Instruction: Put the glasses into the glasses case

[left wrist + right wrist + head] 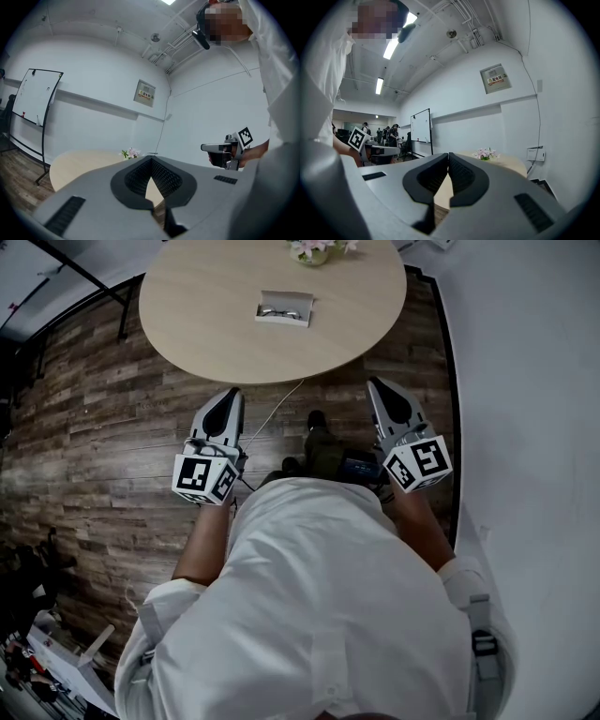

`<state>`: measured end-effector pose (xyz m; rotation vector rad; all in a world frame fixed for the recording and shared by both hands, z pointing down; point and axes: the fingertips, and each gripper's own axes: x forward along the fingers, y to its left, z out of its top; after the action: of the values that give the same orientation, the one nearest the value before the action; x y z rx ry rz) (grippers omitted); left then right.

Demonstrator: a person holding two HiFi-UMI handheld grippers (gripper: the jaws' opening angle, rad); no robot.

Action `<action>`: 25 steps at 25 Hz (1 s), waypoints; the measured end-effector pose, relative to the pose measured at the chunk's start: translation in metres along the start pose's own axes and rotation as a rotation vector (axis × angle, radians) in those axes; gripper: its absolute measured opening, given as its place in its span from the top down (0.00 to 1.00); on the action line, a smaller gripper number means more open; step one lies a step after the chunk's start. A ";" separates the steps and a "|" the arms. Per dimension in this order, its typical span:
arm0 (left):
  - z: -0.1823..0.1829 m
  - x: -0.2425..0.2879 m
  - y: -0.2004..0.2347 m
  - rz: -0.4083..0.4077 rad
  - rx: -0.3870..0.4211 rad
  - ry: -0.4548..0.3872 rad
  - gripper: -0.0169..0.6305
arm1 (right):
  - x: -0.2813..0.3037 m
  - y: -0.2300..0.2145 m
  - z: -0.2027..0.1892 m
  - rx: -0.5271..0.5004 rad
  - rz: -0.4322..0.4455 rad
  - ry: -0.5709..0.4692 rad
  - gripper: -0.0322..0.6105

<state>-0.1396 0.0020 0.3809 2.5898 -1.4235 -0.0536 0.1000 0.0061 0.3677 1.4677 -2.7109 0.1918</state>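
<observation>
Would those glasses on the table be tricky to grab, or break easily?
Probably light: the glasses show only thin dark rims. That thin frame would likely bend or snap under a hard squeeze. They lie flat, so rolling seems unlikely.

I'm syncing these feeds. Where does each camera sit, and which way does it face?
Head view: head-mounted, facing steeply down at the table; shirt, forearms, left gripper and right gripper show.
Left gripper view: on the left gripper, facing across the table toward the whiteboard; the right gripper shows.
Right gripper view: on the right gripper, likewise; the left gripper's cube shows.
Shared: flowers in all three.
</observation>
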 end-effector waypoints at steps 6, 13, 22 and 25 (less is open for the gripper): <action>0.004 0.008 -0.004 -0.023 -0.023 -0.008 0.96 | -0.002 0.001 0.004 -0.006 -0.004 0.003 0.91; 0.005 0.019 -0.006 -0.039 -0.032 0.002 0.97 | -0.002 -0.006 0.009 -0.013 -0.017 -0.006 0.91; 0.010 0.025 -0.014 -0.076 0.011 -0.012 0.96 | 0.002 -0.025 0.008 -0.005 -0.044 0.010 0.91; 0.010 0.023 -0.018 -0.103 -0.004 -0.019 0.96 | 0.004 -0.024 0.005 -0.007 -0.038 0.016 0.91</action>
<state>-0.1130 -0.0096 0.3691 2.6648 -1.2934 -0.0960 0.1181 -0.0108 0.3648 1.5076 -2.6664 0.1905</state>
